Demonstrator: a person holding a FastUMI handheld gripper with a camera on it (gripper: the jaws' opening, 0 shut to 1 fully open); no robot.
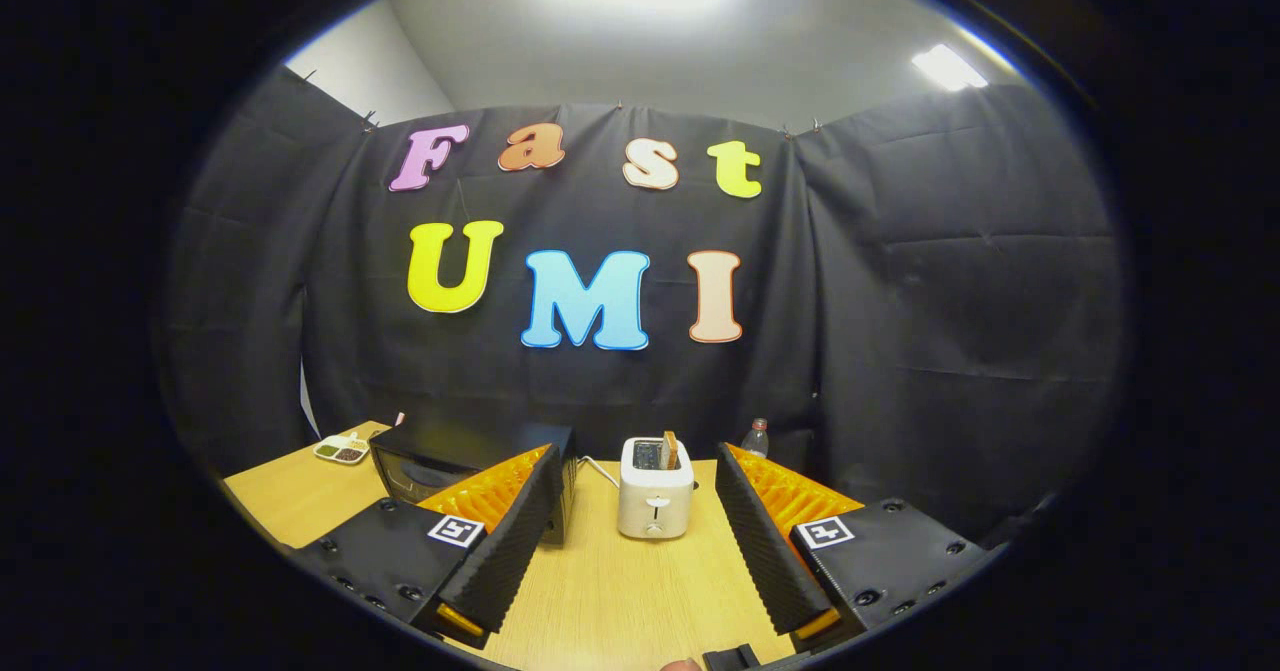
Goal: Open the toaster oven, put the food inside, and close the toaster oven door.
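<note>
Toaster oven [455,461] beside toaster [655,486]; claw [635,471] open.

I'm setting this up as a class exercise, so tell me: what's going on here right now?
A person is holding a hand-held gripper above a wooden table, its fingers open and gripping nothing. Just ahead, between the fingers, a white pop-up toaster stands with a slice of bread sticking out of it. The black toaster oven sits beyond the left finger, door apparently shut. A small dish of food lies past it, and a bottle stands beyond the right finger. Nothing has been picked up yet.
</note>
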